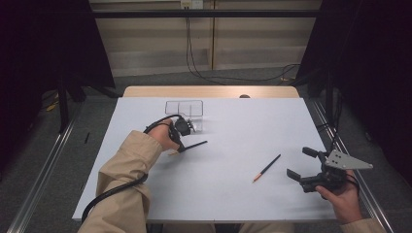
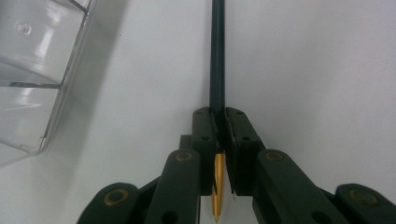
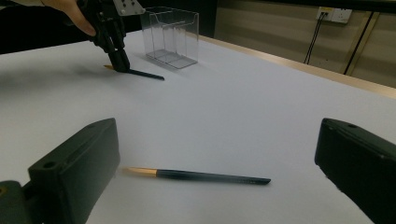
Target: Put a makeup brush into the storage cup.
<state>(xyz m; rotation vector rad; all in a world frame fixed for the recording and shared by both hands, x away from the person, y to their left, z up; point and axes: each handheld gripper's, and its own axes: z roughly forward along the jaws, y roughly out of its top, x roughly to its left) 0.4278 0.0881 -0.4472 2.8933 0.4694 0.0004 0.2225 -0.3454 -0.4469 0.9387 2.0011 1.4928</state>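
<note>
- One white table, the largest thing in sight, bearing everything listed below
- One clear plastic organiser with compartments, standing upright toward the far side of the table, left of centre; taken here as the landmark for every place below
- Two hand-held grippers: left gripper just in front of the organiser on its near side, right gripper well apart from the organiser, off to the near right
- Two dark pencils with gold ends, both thin and straight
- Held pencil clamped in the left gripper, close by the organiser's near wall; long axis running along the line of the jaws in the left gripper view, dark shaft pointing ahead past the fingertips, gold tip pointing back toward the hand; seen from above as slanting away to the right of the organiser's near right corner, low over the table or on it, cannot tell which
- Loose pencil lying flat on the table, well apart from the organiser toward the near right, between it and the right gripper; long axis diagonal, gold end toward the near edge, dark end toward the far right
- Left gripper jaws closed tight on the held pencil, pads pressing its shaft from both sides
- Right gripper jaws spread wide, holding nothing, loose pencil lying on the table beyond them in the right gripper view
</note>
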